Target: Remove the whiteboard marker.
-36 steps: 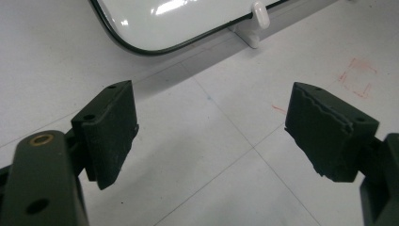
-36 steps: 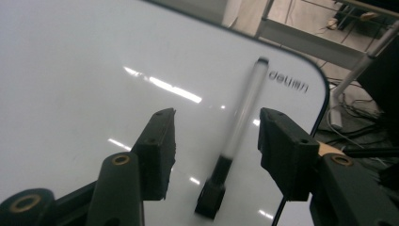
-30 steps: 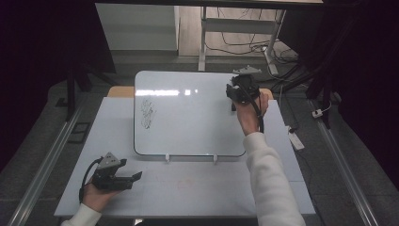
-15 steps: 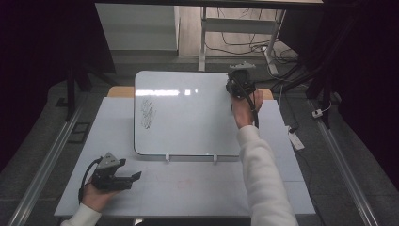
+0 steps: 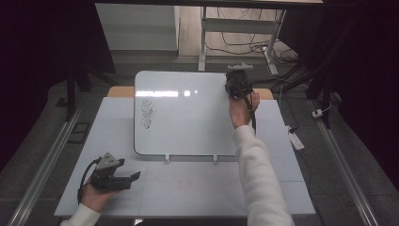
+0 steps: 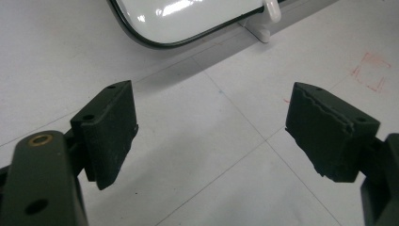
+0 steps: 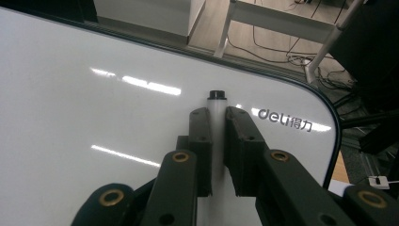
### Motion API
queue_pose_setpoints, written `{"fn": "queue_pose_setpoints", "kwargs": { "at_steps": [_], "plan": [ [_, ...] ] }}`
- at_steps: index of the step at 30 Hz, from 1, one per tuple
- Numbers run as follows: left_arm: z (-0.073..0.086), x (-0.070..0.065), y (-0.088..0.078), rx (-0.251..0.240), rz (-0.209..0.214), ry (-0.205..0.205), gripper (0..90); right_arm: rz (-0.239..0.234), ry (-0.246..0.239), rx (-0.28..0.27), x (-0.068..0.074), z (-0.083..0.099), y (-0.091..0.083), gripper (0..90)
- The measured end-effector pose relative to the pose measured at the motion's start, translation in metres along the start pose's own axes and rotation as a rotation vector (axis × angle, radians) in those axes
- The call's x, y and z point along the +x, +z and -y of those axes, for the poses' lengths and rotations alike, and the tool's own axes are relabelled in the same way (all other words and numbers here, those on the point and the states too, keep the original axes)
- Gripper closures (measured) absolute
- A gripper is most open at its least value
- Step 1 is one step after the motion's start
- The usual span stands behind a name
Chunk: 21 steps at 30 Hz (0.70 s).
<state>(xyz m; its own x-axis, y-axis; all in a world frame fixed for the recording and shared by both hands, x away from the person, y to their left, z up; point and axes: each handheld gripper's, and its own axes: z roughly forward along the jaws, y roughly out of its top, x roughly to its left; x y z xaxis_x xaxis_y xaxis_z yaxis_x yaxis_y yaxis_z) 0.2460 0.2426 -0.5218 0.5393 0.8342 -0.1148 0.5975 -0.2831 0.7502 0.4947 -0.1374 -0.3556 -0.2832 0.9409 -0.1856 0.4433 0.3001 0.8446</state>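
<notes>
A white whiteboard [image 5: 188,117] lies on the pale table [image 5: 188,188], with a dark scribble [image 5: 147,113] near its left side. At the board's far right corner, my right gripper [image 5: 236,84] is shut on a white marker [image 7: 216,101] with a black end. Its jaws have just been closing, and the marker stands between the pads over the board [image 7: 94,117]. Near the table's front left my left gripper [image 5: 134,178] rests in a hand. It is open with nothing between its pads [image 6: 209,94], and the board's near corner [image 6: 179,14] lies beyond it.
Two white clips [image 5: 166,157] [image 5: 215,158] sit at the board's near edge. Faint red marks [image 6: 371,70] show on the table in front of it. A small white device [image 5: 295,140] lies off the table's right edge. Cables and table legs [image 5: 202,42] are on the floor beyond.
My right gripper has shifted slightly left and farther away over the board's far right corner. The left hand and its gripper have stayed put.
</notes>
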Motion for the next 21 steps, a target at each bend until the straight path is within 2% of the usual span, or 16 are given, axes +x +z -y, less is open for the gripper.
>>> {"fn": "queue_pose_setpoints", "kwargs": {
  "at_steps": [6,10,11,15,21],
  "plan": [
    [0.000,0.001,-0.001,-0.002,0.000,-0.003,18.1,-0.023,0.020,-0.022,-0.004,0.001,-0.007,80.4],
    [0.000,0.001,-0.001,-0.003,-0.002,-0.002,18.1,-0.071,0.038,-0.059,-0.010,0.005,-0.020,80.5],
    [0.000,0.000,-0.001,-0.003,-0.004,-0.001,18.1,-0.071,0.038,-0.059,-0.010,0.005,-0.020,80.5],
    [0.000,0.001,0.000,-0.001,-0.007,-0.001,18.0,-0.117,0.043,-0.093,-0.015,0.012,-0.031,80.5],
    [0.000,0.000,0.000,-0.002,-0.009,-0.009,17.9,-0.217,0.042,-0.149,-0.014,0.029,-0.057,80.5]
  ]
}}
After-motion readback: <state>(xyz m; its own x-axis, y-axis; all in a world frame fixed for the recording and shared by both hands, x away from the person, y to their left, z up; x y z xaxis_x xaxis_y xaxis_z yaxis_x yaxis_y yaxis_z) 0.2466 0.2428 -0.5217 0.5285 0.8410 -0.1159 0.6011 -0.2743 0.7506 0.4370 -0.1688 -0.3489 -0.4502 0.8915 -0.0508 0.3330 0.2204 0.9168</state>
